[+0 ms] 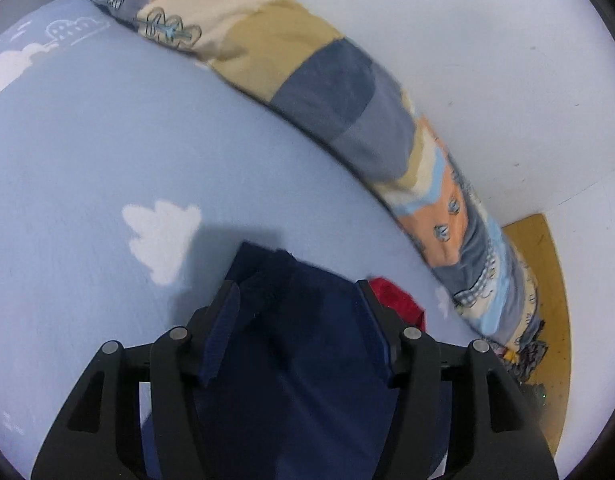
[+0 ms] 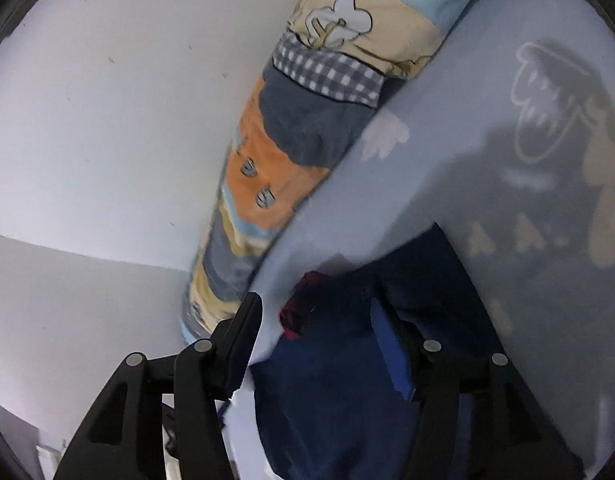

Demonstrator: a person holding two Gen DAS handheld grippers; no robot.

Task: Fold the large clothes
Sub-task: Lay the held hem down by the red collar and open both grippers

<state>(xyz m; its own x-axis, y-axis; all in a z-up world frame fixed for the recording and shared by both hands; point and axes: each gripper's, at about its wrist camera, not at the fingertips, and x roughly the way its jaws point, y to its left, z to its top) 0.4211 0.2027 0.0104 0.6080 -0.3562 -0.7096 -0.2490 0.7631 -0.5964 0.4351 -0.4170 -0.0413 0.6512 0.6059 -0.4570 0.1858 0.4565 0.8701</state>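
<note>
The navy garment (image 1: 291, 340) lies on the light blue sheet (image 1: 87, 160) with white cloud prints, just beside a red cloth (image 1: 395, 300) at its far edge. In my left wrist view, the left gripper (image 1: 297, 300) stands with its jaws parted; navy fabric sits between them, and the pads do not press on it. In my right wrist view, the right gripper (image 2: 317, 320) is likewise spread, with the garment (image 2: 339, 392) and red cloth (image 2: 303, 304) between its fingers. A rolled patchwork blanket (image 1: 327, 92) runs along the sheet's edge, against the white wall (image 1: 487, 60).
</note>
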